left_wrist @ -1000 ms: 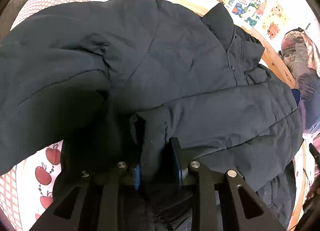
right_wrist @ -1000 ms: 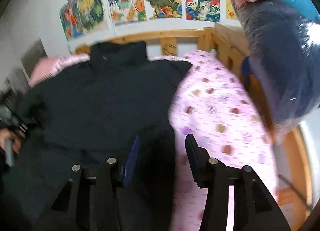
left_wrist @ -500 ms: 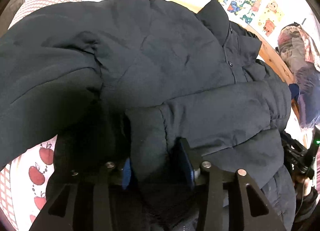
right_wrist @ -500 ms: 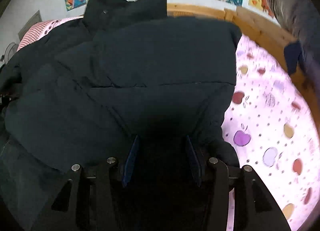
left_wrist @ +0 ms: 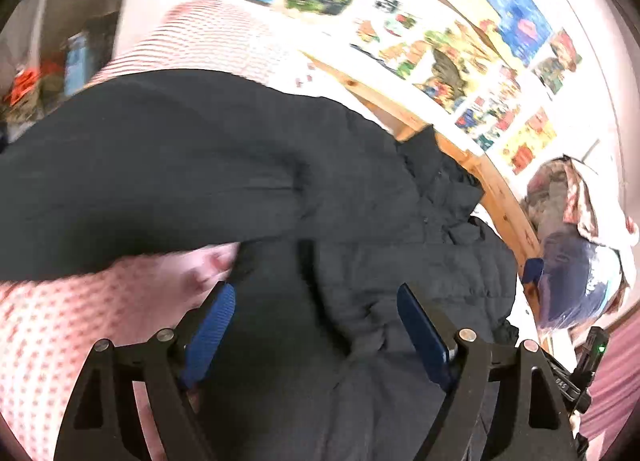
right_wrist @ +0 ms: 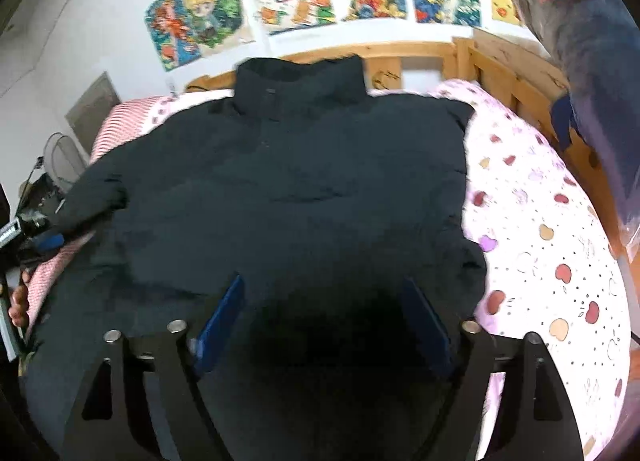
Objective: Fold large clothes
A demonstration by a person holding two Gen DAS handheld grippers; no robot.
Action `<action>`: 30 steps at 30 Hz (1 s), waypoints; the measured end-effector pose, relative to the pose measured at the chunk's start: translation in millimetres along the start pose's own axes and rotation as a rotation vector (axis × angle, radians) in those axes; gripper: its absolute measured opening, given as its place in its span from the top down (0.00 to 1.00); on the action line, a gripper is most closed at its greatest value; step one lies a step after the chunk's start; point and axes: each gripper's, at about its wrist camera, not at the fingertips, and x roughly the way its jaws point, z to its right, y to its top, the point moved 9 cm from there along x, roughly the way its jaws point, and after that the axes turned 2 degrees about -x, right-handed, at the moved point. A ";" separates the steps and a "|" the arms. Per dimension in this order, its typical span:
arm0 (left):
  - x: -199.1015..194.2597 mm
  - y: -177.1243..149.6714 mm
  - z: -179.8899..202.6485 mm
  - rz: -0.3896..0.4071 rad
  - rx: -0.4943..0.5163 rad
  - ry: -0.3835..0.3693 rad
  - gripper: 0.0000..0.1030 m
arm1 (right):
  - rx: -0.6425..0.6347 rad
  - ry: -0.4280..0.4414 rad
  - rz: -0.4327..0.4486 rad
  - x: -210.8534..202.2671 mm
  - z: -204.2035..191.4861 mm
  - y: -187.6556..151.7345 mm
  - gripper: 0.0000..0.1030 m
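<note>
Left wrist view: my left gripper (left_wrist: 316,317) stands wide open over the black jacket (left_wrist: 248,181), its blue pads gripping nothing. The jacket lies on the pink patterned bedsheet (left_wrist: 60,325).

Right wrist view: my right gripper (right_wrist: 324,313) is also spread wide and empty above the jacket (right_wrist: 304,181), whose collar (right_wrist: 300,81) points at the wooden bed frame (right_wrist: 420,57).

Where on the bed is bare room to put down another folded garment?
The spotted sheet lies bare between the black jacket and the wooden rail. A narrower checked strip shows on the jacket's other side. The middle is crowded: the jacket covers it.
</note>
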 end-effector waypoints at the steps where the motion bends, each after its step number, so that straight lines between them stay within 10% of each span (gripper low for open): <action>1: -8.6 -2.1 -8.9 -0.002 -0.017 0.018 0.20 | -0.014 0.015 0.005 -6.1 -11.8 3.2 0.20; 12: -80.2 -14.4 -171.0 0.081 -0.503 0.111 0.19 | -0.167 0.132 -0.013 -1.2 -131.2 21.0 0.19; 17: -68.1 1.6 -206.5 0.159 -0.553 0.097 0.20 | -0.180 0.110 -0.019 32.2 -168.3 35.2 0.19; 24: -52.9 26.4 -222.6 0.221 -0.482 0.151 0.79 | -0.196 0.073 -0.071 104.1 -216.8 47.6 0.19; 30: -71.8 47.6 -207.8 0.319 -0.349 0.188 0.94 | -0.229 0.049 -0.127 140.6 -228.3 12.2 0.17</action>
